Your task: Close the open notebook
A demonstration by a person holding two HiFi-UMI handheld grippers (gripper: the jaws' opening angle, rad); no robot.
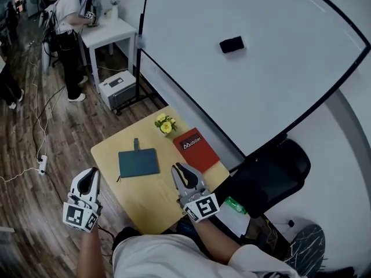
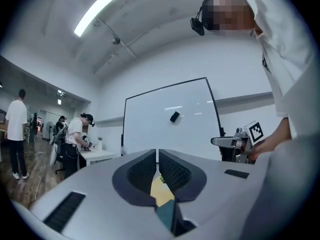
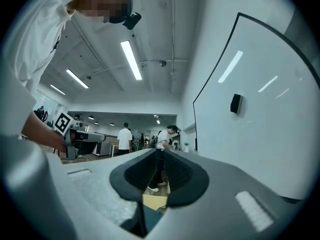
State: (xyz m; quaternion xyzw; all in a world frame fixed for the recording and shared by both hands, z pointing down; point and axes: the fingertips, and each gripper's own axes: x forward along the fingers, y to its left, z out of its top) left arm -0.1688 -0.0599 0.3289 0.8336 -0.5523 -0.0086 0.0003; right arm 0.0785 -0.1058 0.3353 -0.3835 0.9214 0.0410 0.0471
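Nearest the camera, the left hand-held gripper (image 1: 88, 177) is held up off the left edge of the counter with its 2 jaws drawn together and nothing between them. The right hand-held gripper (image 1: 179, 169) is raised over the counter's near right part, its jaws likewise pressed closed and empty. Below and between them stands the small square yellow wooden counter (image 1: 145, 204). On its middle lies the teal rectangular notebook (image 1: 139, 162), flat and with its cover shut, a narrow strap tab sticking out past its far edge. To the right of it, apart from it, lies a red hardcover book (image 1: 196, 149) with white print, near the counter's right edge. At the far corner stands a small bunch of yellow flowers (image 1: 166, 124). A black office chair (image 1: 272, 175) stands just right of the counter. Behind it rises a large white whiteboard (image 1: 243, 86) with a black eraser (image 1: 232, 44) stuck to it. Farther left, a person in a white shirt (image 1: 69, 16) stands at a white table (image 1: 110, 32).
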